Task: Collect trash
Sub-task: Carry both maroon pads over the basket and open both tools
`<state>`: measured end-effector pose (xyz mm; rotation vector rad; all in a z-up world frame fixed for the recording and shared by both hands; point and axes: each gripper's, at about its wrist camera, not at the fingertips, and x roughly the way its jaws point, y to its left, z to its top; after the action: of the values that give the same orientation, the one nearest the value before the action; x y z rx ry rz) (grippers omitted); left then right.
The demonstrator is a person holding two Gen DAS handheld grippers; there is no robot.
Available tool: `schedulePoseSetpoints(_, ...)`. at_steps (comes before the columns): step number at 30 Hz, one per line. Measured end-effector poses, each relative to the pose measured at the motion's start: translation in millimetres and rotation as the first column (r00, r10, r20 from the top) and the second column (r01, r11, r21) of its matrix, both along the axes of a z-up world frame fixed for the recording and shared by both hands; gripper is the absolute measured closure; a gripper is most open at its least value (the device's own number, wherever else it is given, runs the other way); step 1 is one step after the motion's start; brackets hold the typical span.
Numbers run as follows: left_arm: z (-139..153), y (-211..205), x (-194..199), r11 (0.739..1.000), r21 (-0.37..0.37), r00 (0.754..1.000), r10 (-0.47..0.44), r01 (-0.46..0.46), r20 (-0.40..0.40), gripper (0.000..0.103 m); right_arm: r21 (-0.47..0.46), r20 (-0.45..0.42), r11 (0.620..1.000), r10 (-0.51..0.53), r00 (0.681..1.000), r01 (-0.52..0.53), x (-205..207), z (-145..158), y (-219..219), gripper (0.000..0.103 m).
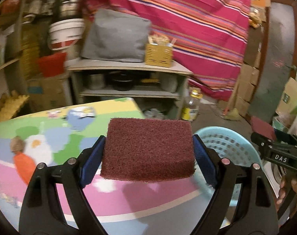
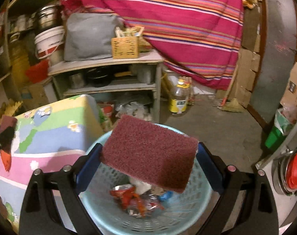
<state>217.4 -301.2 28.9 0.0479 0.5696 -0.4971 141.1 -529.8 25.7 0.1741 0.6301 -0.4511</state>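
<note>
the tabletop (image 1: 40, 146) with its cartoon cover sits just left of the pale blue basket (image 2: 101, 211), which already holds wrappers (image 2: 136, 199). right tongs (image 2: 148, 152) grip a maroon pad (image 2: 150, 152), tilted, right over the basket mouth. left tongs (image 1: 148, 150) clamp a second pad (image 1: 148, 148) above the tabletop edge, beside the basket. best let the right pad drop first, centred, then bring the left across before opening, so neither catches the rim.

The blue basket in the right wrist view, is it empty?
No, the blue basket already has crumpled wrappers and other trash lying at its bottom.
</note>
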Motion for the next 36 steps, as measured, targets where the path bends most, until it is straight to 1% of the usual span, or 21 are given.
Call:
schedulePoseSetpoints(4, -9, -43, -10, 0.998, 0.01, 0.998, -0.069, 0.069, -0.013, 0.019, 0.011, 0.007, 1.0, -0.029, 1.0, 0.029, -10, -4, -19, 0.01)
schedulePoseSetpoints(8, -16, -71, -17, 0.993, 0.023, 0.993, -0.114, 0.114, -0.024, 0.019, 0.005, -0.02, 0.997, -0.073, 0.997, 0.073, -17, -13, -36, 0.01)
schedulePoseSetpoints(11, -18, -85, -20, 0.99, 0.027, 0.99, -0.136, 0.137, -0.028, 0.019, 0.028, -0.01, 0.995, -0.094, 0.996, 0.094, -25, -15, -49, 0.01)
schedulePoseSetpoints(15, -22, -102, -20, 0.986, 0.04, 0.987, -0.157, 0.159, -0.037, 0.019, 0.036, -0.004, 0.994, -0.108, 0.994, 0.108, -31, -16, -56, 0.01)
schedulePoseSetpoints(23, -11, -126, -19, 0.979, 0.029, 0.979, -0.2, 0.201, -0.031, 0.019, 0.059, 0.002, 0.991, -0.121, 0.993, 0.121, -36, -17, -66, 0.01)
schedulePoseSetpoints(25, -5, -127, -20, 0.974, 0.01, 0.974, -0.224, 0.224, -0.024, 0.012, 0.063, 0.004, 0.991, -0.121, 0.993, 0.12, -36, -17, -66, 0.01)
schedulePoseSetpoints(26, -2, -126, -21, 0.975, 0.005, 0.975, -0.22, 0.22, -0.016, 0.005, 0.065, 0.005, 0.991, -0.119, 0.993, 0.118, -35, -17, -66, 0.01)
schedulePoseSetpoints(28, 3, -119, -23, 0.978, -0.008, 0.978, -0.208, 0.208, 0.008, 0.005, 0.069, 0.003, 0.991, -0.113, 0.994, 0.113, -33, -18, -64, 0.01)
schedulePoseSetpoints(30, 6, -111, -19, 0.98, -0.007, 0.98, -0.197, 0.197, 0.005, 0.005, 0.069, 0.001, 0.992, -0.103, 0.995, 0.103, -30, -18, -61, 0.01)
schedulePoseSetpoints(33, 6, -94, -12, 0.987, -0.002, 0.987, -0.159, 0.159, -0.001, 0.005, 0.066, -0.004, 0.994, -0.082, 0.997, 0.082, -23, -18, -54, 0.01)
schedulePoseSetpoints(35, 5, -79, -6, 0.992, 0.003, 0.992, -0.126, 0.126, -0.006, 0.005, 0.069, 0.013, 0.996, -0.065, 0.998, 0.064, -19, -17, -47, 0.01)
schedulePoseSetpoints(36, 4, -73, -3, 0.994, 0.003, 0.993, -0.114, 0.114, -0.008, 0.005, 0.085, 0.031, 0.995, -0.052, 0.998, 0.049, -17, -16, -44, 0.009)
